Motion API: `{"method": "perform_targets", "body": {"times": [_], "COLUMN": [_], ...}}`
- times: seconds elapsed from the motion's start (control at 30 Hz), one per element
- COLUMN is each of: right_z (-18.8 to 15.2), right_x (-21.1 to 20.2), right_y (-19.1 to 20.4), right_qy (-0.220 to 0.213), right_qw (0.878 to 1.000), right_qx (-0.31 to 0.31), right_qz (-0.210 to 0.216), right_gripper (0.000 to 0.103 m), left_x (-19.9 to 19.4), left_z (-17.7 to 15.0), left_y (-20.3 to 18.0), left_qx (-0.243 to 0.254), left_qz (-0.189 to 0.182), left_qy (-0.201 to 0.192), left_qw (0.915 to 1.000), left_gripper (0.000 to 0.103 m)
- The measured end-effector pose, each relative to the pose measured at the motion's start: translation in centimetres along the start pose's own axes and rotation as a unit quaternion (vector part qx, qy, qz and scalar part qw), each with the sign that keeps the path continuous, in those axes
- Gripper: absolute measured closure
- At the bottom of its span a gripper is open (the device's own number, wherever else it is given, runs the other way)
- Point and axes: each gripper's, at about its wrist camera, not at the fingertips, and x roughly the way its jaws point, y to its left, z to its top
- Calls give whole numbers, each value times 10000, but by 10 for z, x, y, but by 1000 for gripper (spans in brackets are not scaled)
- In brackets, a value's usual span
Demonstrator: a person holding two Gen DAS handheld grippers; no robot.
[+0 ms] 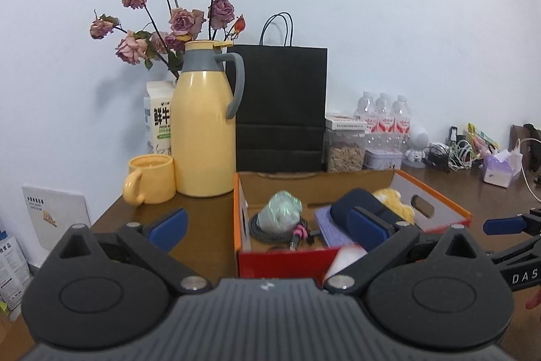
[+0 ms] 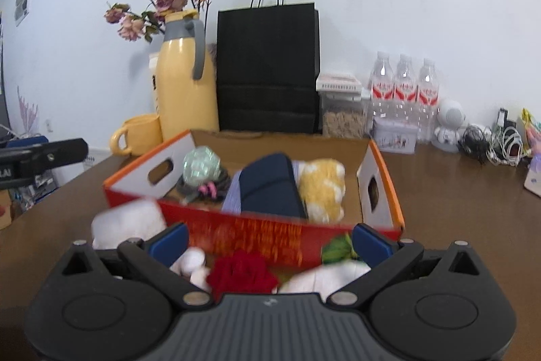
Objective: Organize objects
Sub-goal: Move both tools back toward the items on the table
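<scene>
Blue-padded right hand-held gripper wide open, empty, over a red-flowered white plush.

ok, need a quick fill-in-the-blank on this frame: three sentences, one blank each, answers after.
1. The yellow mug stands beside the yellow ____, whose handle is grey.
2. Behind the cardboard box stands a ____ paper bag with cord handles.
3. The number of water bottles standing in a row by the wall is ____.

Missing words: jug; black; three
</scene>
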Motion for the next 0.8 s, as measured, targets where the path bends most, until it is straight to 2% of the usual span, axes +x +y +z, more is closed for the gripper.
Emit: {"method": "perform_targets", "body": {"times": [0.5,0.8], "right_z": [-47,-57], "right_x": [-53,-51], "right_y": [-9,-17], "right_qy": [252,375], "right_qw": [9997,9993], "right_qx": [12,-51], "right_qz": [-38,2], "right_gripper": [0,0], "left_x": [-45,-44], "left_z": [-41,-49], "left_y": [-7,-13], "left_qx": [-63,-127], "left_qz": [217,155], "left_qy": [407,615], "left_qw": [9989,9979], "left_gripper": [0,0]}}
